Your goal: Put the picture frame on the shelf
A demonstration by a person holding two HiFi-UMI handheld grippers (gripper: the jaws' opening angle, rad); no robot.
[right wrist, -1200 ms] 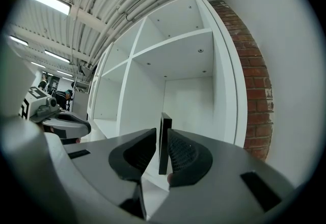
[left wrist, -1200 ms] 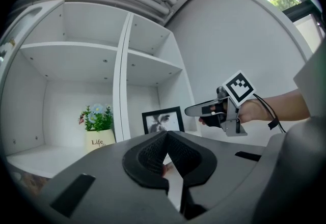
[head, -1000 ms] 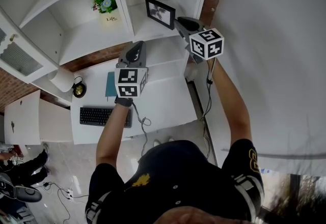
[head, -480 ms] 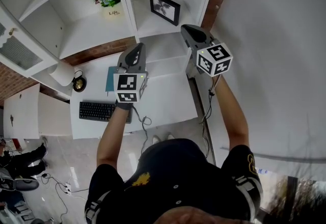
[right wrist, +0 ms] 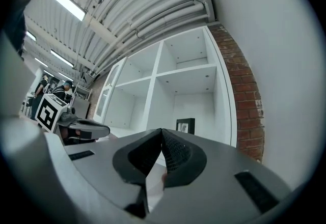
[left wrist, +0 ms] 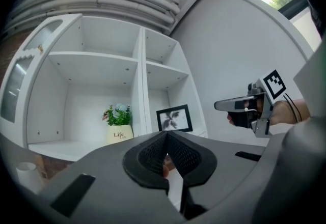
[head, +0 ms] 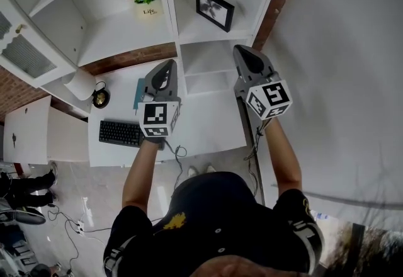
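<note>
Right tool just closed, empty; left tool seemingly shut too; picture frame on shelf.

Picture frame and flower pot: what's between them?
Only the shelf's white upright divider. The flower pot stands in one compartment and the picture frame in the next. The left gripper view shows this best.
</note>
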